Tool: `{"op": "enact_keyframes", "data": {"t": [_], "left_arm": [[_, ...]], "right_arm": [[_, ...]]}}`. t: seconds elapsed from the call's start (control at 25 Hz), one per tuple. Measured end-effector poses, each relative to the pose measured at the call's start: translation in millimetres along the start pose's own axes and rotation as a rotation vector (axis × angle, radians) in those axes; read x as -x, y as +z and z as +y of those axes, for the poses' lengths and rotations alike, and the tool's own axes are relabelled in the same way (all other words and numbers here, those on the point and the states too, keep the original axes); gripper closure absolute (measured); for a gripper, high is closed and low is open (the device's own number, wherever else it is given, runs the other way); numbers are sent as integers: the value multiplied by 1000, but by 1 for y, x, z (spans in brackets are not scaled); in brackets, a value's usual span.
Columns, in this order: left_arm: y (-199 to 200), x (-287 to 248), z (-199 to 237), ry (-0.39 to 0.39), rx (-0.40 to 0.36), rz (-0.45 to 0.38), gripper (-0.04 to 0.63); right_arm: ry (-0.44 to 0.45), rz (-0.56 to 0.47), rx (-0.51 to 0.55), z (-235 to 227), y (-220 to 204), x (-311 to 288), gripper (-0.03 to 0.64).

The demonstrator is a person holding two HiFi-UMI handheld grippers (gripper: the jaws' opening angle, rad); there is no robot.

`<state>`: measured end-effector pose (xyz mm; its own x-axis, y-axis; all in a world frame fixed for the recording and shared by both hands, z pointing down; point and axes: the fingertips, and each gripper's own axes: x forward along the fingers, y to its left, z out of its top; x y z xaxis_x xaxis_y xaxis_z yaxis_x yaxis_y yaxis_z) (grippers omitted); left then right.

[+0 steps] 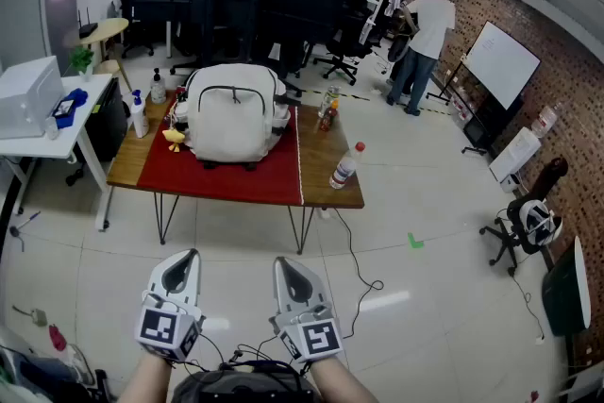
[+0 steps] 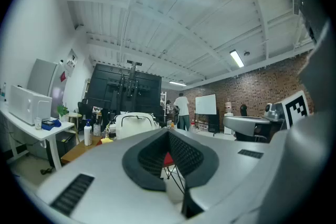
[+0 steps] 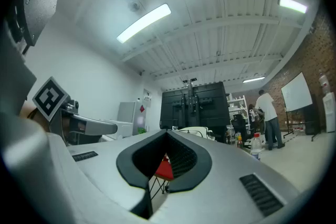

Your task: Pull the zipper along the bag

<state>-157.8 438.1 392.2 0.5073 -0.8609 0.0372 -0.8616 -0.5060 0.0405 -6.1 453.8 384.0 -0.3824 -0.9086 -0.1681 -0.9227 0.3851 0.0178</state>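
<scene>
I note left tool (image 1: 186,259) and right tool (image 1: 287,265) pressed together, empty, well apart from white bag (image 1: 234,113) on table (image 1: 316,158); bottle (image 1: 345,167) label too small to read.

bag (image 1: 232,112) on table (image 1: 321,184); bottle (image 1: 345,166) right.

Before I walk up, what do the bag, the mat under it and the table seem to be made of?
Bag: probably white fabric or faux leather, matte; soft, rounded shape.
Mat: red, matte, likely cloth or felt; lies flat without shine.
Table: brown top with a wood look, on thin dark legs, probably metal.
From this far, none is certain.
</scene>
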Motion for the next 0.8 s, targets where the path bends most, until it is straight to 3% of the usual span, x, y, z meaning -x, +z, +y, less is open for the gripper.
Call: {"op": "enact_keyframes", "data": {"t": [0.48, 0.8], "left_arm": [[-8, -30, 32, -26, 0, 10, 572], [-13, -103, 64, 39, -17, -10, 572]], "right_arm": [[-83, -14, 27, -21, -6, -25, 607], [-53, -42, 25, -68, -30, -94, 607]]}}
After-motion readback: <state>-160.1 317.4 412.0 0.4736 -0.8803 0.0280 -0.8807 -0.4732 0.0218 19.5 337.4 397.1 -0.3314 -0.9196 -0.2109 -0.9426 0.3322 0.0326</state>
